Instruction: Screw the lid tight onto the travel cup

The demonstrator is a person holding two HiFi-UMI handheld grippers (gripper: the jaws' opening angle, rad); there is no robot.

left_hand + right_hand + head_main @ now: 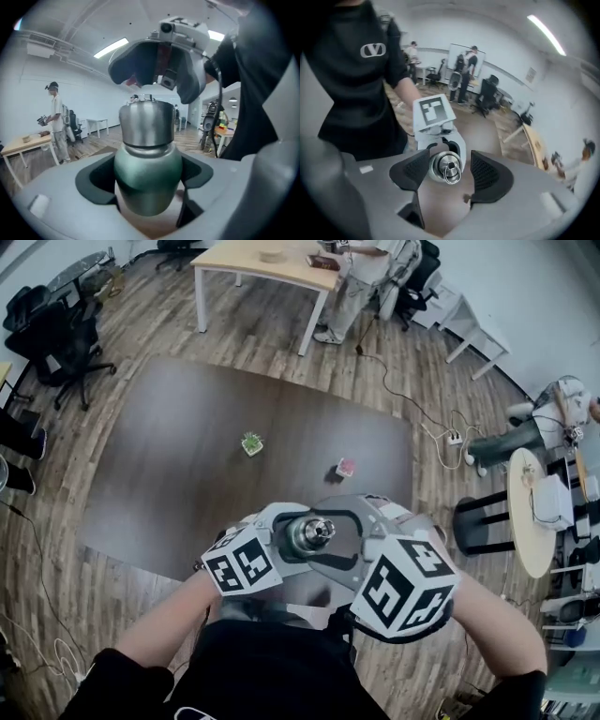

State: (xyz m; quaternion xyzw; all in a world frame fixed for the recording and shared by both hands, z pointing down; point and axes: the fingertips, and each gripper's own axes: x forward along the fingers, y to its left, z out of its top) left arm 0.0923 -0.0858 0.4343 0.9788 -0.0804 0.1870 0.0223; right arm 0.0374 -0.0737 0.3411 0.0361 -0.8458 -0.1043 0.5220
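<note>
Left fingers (96, 180) on cup (147, 168), right fingers (487, 176) half-open

The cup (147, 192) is dark green; its lid (146, 124) is brushed silver. The left gripper (148, 177) and right gripper (449, 172) are pale grey with black dotted pads (487, 172), and their cubes (405, 592) bear black-and-white square markers. The table (187, 446) is dark brown, the floor (141, 324) streaked brown planks. The shirt (361, 89) is black.
</note>
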